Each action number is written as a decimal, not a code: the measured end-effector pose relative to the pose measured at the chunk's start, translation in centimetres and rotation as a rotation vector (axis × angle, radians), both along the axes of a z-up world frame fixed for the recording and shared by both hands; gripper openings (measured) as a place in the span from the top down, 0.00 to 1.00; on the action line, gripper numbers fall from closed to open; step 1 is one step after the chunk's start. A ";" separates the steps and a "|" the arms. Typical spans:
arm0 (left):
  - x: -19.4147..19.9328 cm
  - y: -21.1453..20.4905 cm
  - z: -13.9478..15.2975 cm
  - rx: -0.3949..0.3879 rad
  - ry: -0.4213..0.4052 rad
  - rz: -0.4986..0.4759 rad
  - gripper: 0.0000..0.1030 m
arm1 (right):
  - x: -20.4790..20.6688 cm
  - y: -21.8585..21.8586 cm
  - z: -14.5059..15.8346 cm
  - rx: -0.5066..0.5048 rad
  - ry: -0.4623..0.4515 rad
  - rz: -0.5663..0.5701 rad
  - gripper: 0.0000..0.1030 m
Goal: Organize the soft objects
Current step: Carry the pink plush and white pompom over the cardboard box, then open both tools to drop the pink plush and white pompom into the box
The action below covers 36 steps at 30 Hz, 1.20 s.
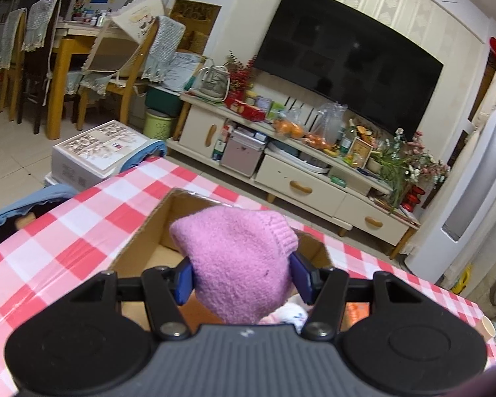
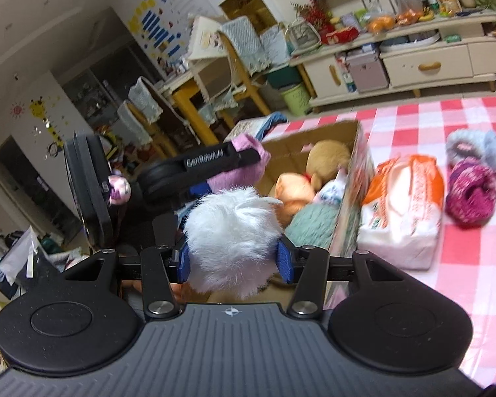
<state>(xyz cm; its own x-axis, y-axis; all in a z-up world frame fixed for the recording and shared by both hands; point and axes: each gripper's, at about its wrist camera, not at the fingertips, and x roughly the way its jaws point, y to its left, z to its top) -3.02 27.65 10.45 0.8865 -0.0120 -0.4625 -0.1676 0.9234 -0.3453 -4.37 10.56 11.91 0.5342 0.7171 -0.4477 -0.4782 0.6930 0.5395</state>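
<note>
My left gripper point(image 1: 241, 279) is shut on a pink knitted hat point(image 1: 238, 258) and holds it above the open cardboard box point(image 1: 139, 241). The same hat point(image 2: 248, 155) and left gripper point(image 2: 215, 162) show in the right wrist view, over the box's far end. My right gripper point(image 2: 236, 259) is shut on a white fluffy pom-pom toy point(image 2: 231, 241) above the box's point(image 2: 350, 172) near end. Inside the box lie plush toys point(image 2: 327, 158) and a teal soft item point(image 2: 314, 221).
On the red-checked tablecloth point(image 2: 463, 264) right of the box lie an orange-white tissue pack point(image 2: 403, 211), a magenta yarn ball point(image 2: 471, 195) and a blue fuzzy item point(image 2: 473, 149). A paper cup point(image 1: 487, 326) stands at the table's edge. TV cabinet point(image 1: 301, 185) and chairs lie beyond.
</note>
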 end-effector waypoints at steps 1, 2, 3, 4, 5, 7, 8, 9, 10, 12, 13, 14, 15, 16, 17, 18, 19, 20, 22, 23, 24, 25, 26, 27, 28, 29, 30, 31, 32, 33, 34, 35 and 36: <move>-0.2 0.2 -0.1 0.000 0.004 0.003 0.43 | 0.1 0.3 -0.3 -0.005 0.009 0.007 0.39; -0.2 0.3 -0.1 0.001 0.009 0.004 0.43 | 0.0 0.4 -0.6 -0.009 0.017 0.014 0.39; -0.2 0.4 -0.1 0.002 0.014 0.005 0.43 | 0.2 0.7 -1.0 -0.015 0.025 0.019 0.38; -0.1 0.5 -0.2 0.003 0.018 0.006 0.43 | 0.0 0.9 -1.2 -0.020 0.030 0.024 0.36; -0.1 0.5 -0.2 0.004 0.022 0.008 0.42 | 0.1 1.1 -1.5 -0.028 0.033 0.027 0.34; -0.1 0.6 -0.3 0.006 0.030 0.010 0.42 | 0.1 1.3 -1.9 -0.039 0.040 0.030 0.31; 0.0 0.6 -0.3 0.006 0.035 0.010 0.38 | 0.0 1.2 -2.0 -0.043 0.043 0.032 0.27; 0.0 0.6 -0.3 0.004 0.042 0.006 0.36 | -0.2 1.2 -2.0 -0.047 0.042 0.030 0.25; 0.0 0.6 -0.4 0.002 0.043 0.005 0.32 | -0.4 1.1 -1.8 -0.053 0.034 0.024 0.21; -0.1 0.4 -0.2 0.008 0.035 0.009 0.23 | -0.8 0.7 -1.2 -0.061 0.009 0.006 0.13; -0.3 0.3 -0.1 0.013 0.028 0.010 0.18 | -1.0 0.4 -1.0 -0.063 -0.006 -0.004 0.08; -0.3 0.2 0.0 0.015 0.022 0.011 0.18 | -1.1 0.1 -0.7 -0.064 -0.022 -0.017 0.03; -0.4 0.1 0.1 0.014 0.018 0.010 0.18 | -1.1 -0.2 -0.6 -0.067 -0.039 -0.031 0.03; -0.4 0.0 0.1 0.011 0.017 0.008 0.18 | -1.2 -0.6 -0.4 -0.072 -0.057 -0.048 0.03; -0.4 -0.1 0.1 0.008 0.017 0.006 0.17 | -1.3 -0.9 -0.2 -0.080 -0.074 -0.065 0.02; -0.4 -0.1 0.1 0.006 0.018 0.003 0.17 | -1.4 -1.2 0.0 -0.089 -0.091 -0.084 0.02; -0.3 -0.3 0.0 0.006 0.018 -0.002 0.17 | -1.5 -1.4 0.0 -0.100 -0.106 -0.101 0.02; -0.3 -0.4 0.1 0.006 0.018 -0.006 0.16 | -1.7 -1.7 0.1 -0.111 -0.122 -0.119 0.01; -0.4 -0.5 0.1 0.006 0.013 -0.015 0.12 | -1.8 -2.1 0.0 -0.137 -0.150 -0.152 0.00; -0.4 -0.7 0.1 0.007 0.010 -0.018 0.10 | -1.9 -2.2 -0.1 -0.151 -0.160 -0.164 0.00; -0.5 -0.9 0.2 0.010 0.007 -0.023 0.09 | -2.0 -2.3 -0.2 -0.163 -0.170 -0.175 0.00; -0.5 -1.1 0.2 0.012 0.004 -0.026 0.09 | -2.1 -2.6 -0.2 -0.176 -0.179 -0.187 0.00; -0.5 -1.3 0.3 0.013 0.004 -0.029 0.09 | -2.2 -2.7 -0.3 -0.188 -0.188 -0.197 0.00; -0.4 -1.4 0.2 0.011 0.004 -0.033 0.09 | -2.4 -2.7 -0.4 -0.199 -0.194 -0.206 0.00; -0.4 -1.6 0.2 0.008 0.005 -0.038 0.09 | -2.5 -2.9 -0.4 -0.206 -0.198 -0.213 0.00; -0.3 -1.7 0.2 0.006 0.005 -0.042 0.08 | -2.4 -3.0 -0.5 -0.209 -0.199 -0.218 0.00; -0.3 -1.9 0.2 0.005 0.005 -0.047 0.08 | -2.5 -3.1 -0.7 -0.209 -0.198 -0.223 0.00; -0.3 -2.1 0.2 0.005 0.005 -0.051 0.07 | -2.7 -3.6 -0.6 -0.207 -0.195 -0.227 0.00; -0.3 -2.3 0.2 0.005 0.005 -0.056 0.03 | -2.7 -3.9 -0.6 -0.205 -0.193 -0.230 0.00; -0.3 -2.5 0.2 0.004 0.004 -0.061 0.01 | -2.7 -4.1 -0.7 -0.202 -0.191 -0.233 0.00; -0.3 -2.7 0.3 0.006 -0.001 -0.063 0.01 | -2.8 -4.3 -0.9 -0.200 -0.191 -0.237 0.00; -0.3 -3.0 0.3 0.009 -0.003 -0.066 0.01 | -2.9 -4.5 -0.9 -0.199 -0.191 -0.241 0.00; -0.3 -3.2 0.4 0.012 -0.004 -0.073 0.01 | -2.9 -4.7 -1.0 -0.199 -0.190 -0.246 0.00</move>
<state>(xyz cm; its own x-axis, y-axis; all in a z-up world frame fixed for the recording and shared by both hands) -3.32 24.47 10.81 0.8855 -0.0712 -0.4591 -0.0979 0.9374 -0.3342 -7.24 5.87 10.92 0.7666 0.4659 -0.4418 -0.3633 0.8821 0.2999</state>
